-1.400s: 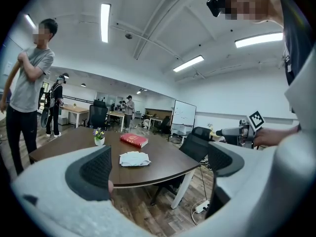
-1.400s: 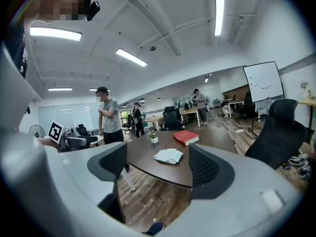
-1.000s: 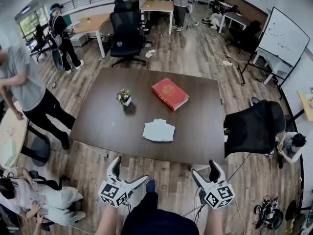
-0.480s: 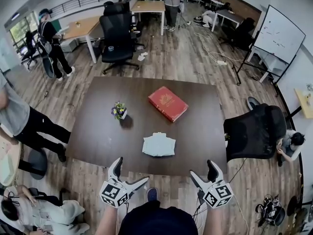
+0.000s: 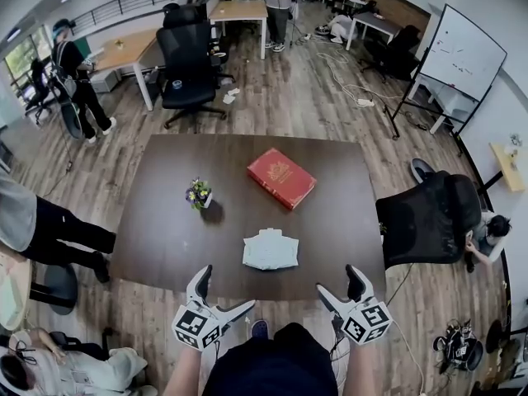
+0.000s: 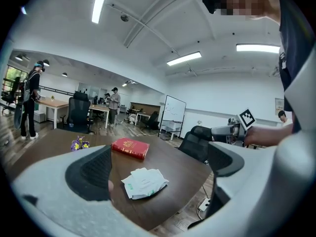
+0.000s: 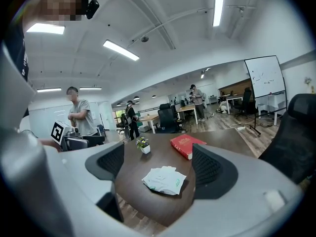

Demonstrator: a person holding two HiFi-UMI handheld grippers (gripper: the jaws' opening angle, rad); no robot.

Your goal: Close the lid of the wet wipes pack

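Task barely begun; wipes pack (image 5: 270, 249) lies flat on worktop (image 5: 165, 221) near its 6 o'clock edge, untouched; lid state too small to tell, judged not yet shut; left gripper (image 5: 227, 289) at pack's 7 o'clock, fingers spread, nothing between; right gripper (image 5: 338, 280) at 5 o'clock, fingers opening, nothing between; both apart from pack; reach and lid press left.

Brown table (image 5: 165, 221) — wipes pack (image 5: 270, 249), red book (image 5: 281, 177), flower pot (image 5: 198, 195).
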